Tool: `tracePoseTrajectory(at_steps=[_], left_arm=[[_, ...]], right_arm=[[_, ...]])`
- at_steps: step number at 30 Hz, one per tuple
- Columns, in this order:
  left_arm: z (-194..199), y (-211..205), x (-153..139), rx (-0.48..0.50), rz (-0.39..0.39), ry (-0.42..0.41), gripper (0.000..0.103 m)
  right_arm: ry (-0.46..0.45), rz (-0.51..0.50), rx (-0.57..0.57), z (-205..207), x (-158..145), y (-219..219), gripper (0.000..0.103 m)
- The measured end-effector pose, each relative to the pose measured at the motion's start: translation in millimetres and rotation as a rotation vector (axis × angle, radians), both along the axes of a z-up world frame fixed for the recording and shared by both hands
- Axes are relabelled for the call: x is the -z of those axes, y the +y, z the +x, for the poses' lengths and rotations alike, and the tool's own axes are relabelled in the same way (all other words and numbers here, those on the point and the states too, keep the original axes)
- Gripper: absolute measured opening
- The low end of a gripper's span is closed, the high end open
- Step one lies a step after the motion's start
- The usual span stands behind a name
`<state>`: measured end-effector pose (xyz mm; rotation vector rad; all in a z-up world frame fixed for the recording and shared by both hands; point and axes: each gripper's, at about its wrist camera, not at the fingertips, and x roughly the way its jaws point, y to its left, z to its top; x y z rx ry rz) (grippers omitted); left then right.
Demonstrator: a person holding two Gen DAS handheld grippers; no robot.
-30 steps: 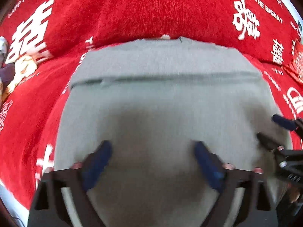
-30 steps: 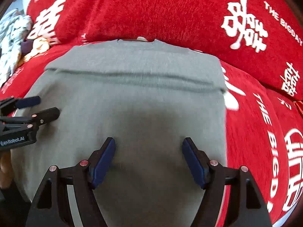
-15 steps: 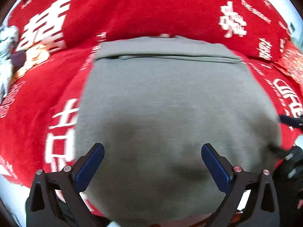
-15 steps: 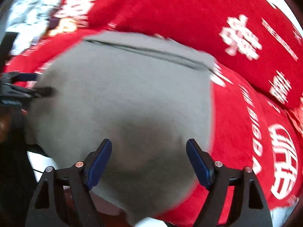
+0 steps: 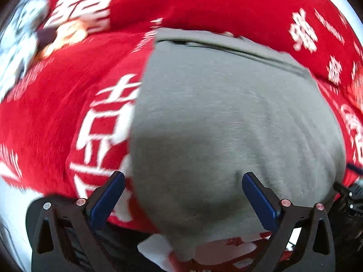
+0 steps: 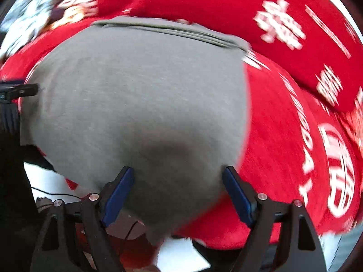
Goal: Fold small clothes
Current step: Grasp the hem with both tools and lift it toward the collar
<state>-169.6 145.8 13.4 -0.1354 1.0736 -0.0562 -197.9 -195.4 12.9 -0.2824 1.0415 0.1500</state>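
A grey garment [image 5: 226,124] lies flat on a red blanket [image 5: 56,113] with white characters, with a folded band along its far edge. Its near end droops over the blanket's front edge. My left gripper [image 5: 183,195] hovers open over the garment's near left corner, one finger over the blanket and the other over the cloth. Nothing sits between its pads. In the right wrist view the same garment [image 6: 140,102] fills the middle. My right gripper [image 6: 178,192] is open above its near right part and grips nothing. Each gripper shows at the other view's edge: right gripper [image 5: 349,188], left gripper [image 6: 18,90].
A heap of other patterned clothes [image 5: 25,36] lies at the far left on the blanket, also seen as the clothes heap [image 6: 34,11]. A red cushion [image 5: 226,2] rises behind the garment. Pale floor [image 6: 181,253] shows below the front edge.
Both grippers have drawn back toward the garment's near edge and spread their jaws wider. The left view has shifted left, so more blanket shows. The front edge and floor have come into view.
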Motion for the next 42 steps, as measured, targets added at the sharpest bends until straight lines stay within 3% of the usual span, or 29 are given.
tracePoseTrajectory(at_steps=[5, 8, 10, 12, 14, 16, 17, 21, 23, 25, 27, 29, 31, 33, 35, 36, 37, 38, 39, 40, 42], left_arm=[[-4, 14, 14, -0.052, -0.084, 0.047, 0.103], [-2, 1, 24, -0.020, -0.086, 0.085, 0.097], [-7, -2, 25, -0.040, -0.072, 0.060, 0.097], [-9, -3, 24, -0.048, -0.080, 0.048, 0.092], [-13, -5, 21, -0.052, -0.075, 0.029, 0.082], [-16, -7, 17, -0.044, -0.077, 0.008, 0.071], [-18, -7, 16, -0.039, -0.084, 0.000, 0.070], [-19, 4, 18, -0.043, -0.161, -0.006, 0.071], [-22, 11, 20, -0.033, -0.218, -0.012, 0.089], [-22, 19, 28, -0.052, -0.273, 0.016, 0.095], [-24, 35, 35, -0.076, -0.387, 0.029, 0.096], [-23, 43, 36, -0.090, -0.444, 0.033, 0.096], [-23, 44, 37, -0.092, -0.447, 0.033, 0.096], [-23, 37, 35, -0.081, -0.397, 0.032, 0.095], [-22, 28, 30, -0.077, -0.338, 0.022, 0.075], [-23, 26, 28, -0.077, -0.308, 0.017, 0.070], [-24, 27, 27, -0.088, -0.287, 0.014, 0.055], [-26, 31, 26, -0.106, -0.284, 0.014, 0.040], [-27, 36, 26, -0.121, -0.305, 0.014, 0.034], [-28, 41, 26, -0.129, -0.332, 0.016, 0.021], [-28, 45, 28, -0.124, -0.359, 0.026, 0.020]], right_arm=[[0.024, 0.151, 0.124, -5, 0, -26, 0.084], [0.064, 0.243, 0.179, -4, 9, -35, 0.084], [0.046, 0.253, 0.193, -8, 10, -36, 0.084], [0.051, 0.255, 0.179, -12, 12, -33, 0.076], [0.036, 0.249, 0.180, -15, 11, -33, 0.049], [0.034, 0.282, 0.183, -18, 11, -37, 0.042], [0.033, 0.306, 0.191, -18, 11, -39, 0.041], [0.055, 0.425, 0.177, -20, 15, -44, 0.041], [0.058, 0.458, 0.175, -19, 16, -46, 0.041], [0.073, 0.557, 0.188, -19, 19, -59, 0.042], [0.105, 0.673, 0.178, -18, 27, -73, 0.045], [0.123, 0.775, 0.167, -15, 35, -84, 0.049], [0.134, 0.848, 0.144, -9, 39, -89, 0.050], [0.130, 0.868, 0.113, -6, 40, -87, 0.050], [0.118, 0.861, 0.077, -4, 39, -82, 0.049], [0.116, 0.854, 0.067, -3, 38, -80, 0.049], [0.111, 0.843, 0.061, -3, 38, -78, 0.036], [0.108, 0.836, 0.062, -2, 37, -78, 0.010], [0.128, 0.846, 0.079, 1, 41, -79, 0.010], [0.135, 0.867, 0.086, 1, 45, -83, 0.010], [0.130, 0.872, 0.082, -2, 45, -86, 0.010]])
